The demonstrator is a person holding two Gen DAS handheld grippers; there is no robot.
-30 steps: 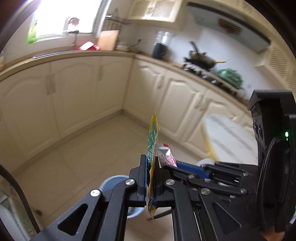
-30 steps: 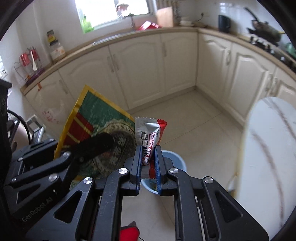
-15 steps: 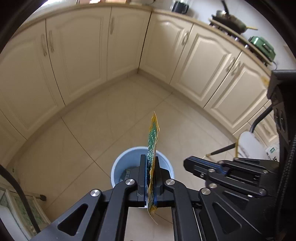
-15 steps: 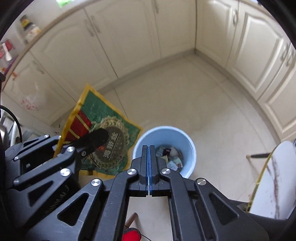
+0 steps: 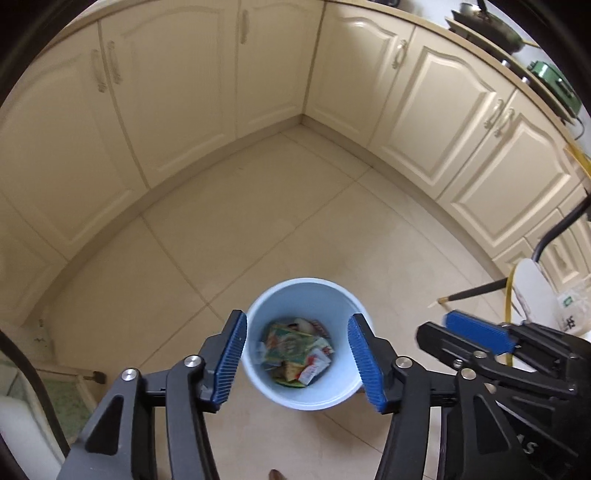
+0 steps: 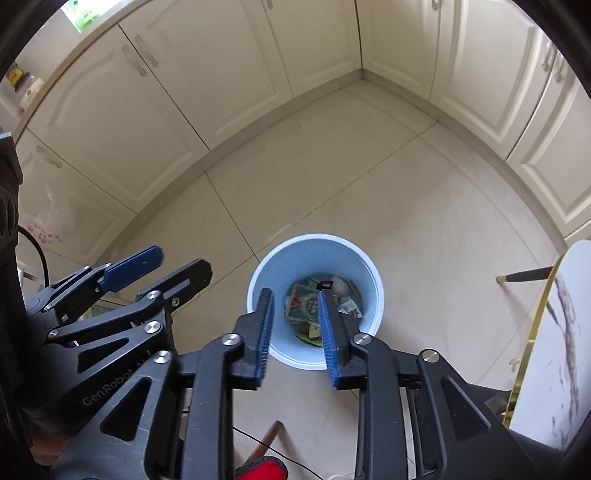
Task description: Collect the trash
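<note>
The left gripper (image 5: 297, 354) & right gripper (image 6: 295, 325) both point down over the blue bin (image 5: 295, 291) on the floor, jaws apart w/ nothing in them. Both just opened. The green wrapper (image 5: 286, 345) & the red-white packet (image 5: 314, 367), held a sec ago, now lie in the bin w/ other trash.

Home kitchen. Cream panelled cabinet doors (image 5: 461, 110) with metal handles wrap corner under beige tabletop (image 5: 491, 62). Pan (image 5: 487, 26) and green kettle (image 5: 554, 83) on hob at upper right — cooking area. Beige tiled floor (image 5: 280, 206). Jars (image 6: 27, 86) by window edge — lived-in household.
</note>
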